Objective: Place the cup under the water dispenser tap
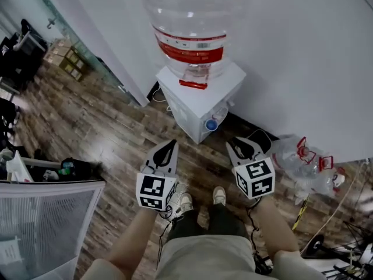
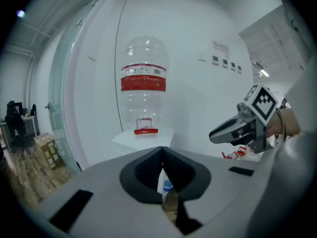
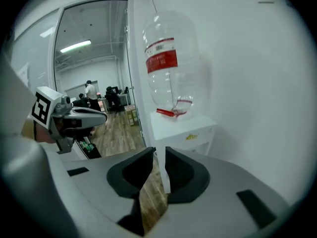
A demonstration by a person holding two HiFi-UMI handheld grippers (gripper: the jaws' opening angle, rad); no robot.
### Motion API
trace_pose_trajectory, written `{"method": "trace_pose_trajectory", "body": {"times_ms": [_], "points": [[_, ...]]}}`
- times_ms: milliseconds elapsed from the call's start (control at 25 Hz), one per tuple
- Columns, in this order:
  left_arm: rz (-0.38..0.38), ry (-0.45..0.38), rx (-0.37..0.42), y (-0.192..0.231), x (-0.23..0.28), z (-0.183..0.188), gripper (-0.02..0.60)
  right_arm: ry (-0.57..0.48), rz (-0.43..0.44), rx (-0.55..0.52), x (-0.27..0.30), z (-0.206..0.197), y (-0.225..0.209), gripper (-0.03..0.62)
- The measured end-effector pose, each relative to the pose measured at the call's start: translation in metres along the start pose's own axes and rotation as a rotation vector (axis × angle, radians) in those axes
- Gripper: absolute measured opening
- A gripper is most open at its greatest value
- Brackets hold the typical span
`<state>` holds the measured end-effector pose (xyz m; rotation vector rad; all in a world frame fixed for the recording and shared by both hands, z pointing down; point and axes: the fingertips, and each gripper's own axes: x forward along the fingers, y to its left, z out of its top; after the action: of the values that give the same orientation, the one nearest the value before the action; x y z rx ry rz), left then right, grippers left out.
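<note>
Water dispenser (image 1: 201,101), one bottle (image 1: 189,34) atop, left gripper (image 1: 169,146), right gripper (image 1: 240,146)

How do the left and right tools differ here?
On the left tool the jaws meet at the tips; on the right tool they stand slightly apart. Below the left tool's tips the blue tap shows; between the right tool's, wood floor. Both are empty, facing the water dispenser.

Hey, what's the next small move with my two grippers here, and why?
Probably none toward the water dispenser: just hold both grippers back. What looks like the cup already sits at its front, low down. The left gripper and right gripper are empty and clear of it, above the floor.
</note>
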<state>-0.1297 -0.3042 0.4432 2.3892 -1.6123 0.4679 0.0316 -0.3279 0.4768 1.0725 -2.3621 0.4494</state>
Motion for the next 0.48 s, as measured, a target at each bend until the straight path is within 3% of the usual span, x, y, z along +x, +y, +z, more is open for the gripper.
{"method": "trace_pose_trajectory", "body": {"times_ms": [200, 480], "points": [[0.004, -0.053, 0.045, -0.012, -0.033, 0.047, 0.005, -0.083, 0.0, -0.017, -0.059, 0.05, 0.018, 0.029], [0.027, -0.146, 0.053, -0.018, -0.088, 0.117, 0.005, -0.239, -0.03, -0.107, -0.135, 0.121, 0.042, 0.021]]}}
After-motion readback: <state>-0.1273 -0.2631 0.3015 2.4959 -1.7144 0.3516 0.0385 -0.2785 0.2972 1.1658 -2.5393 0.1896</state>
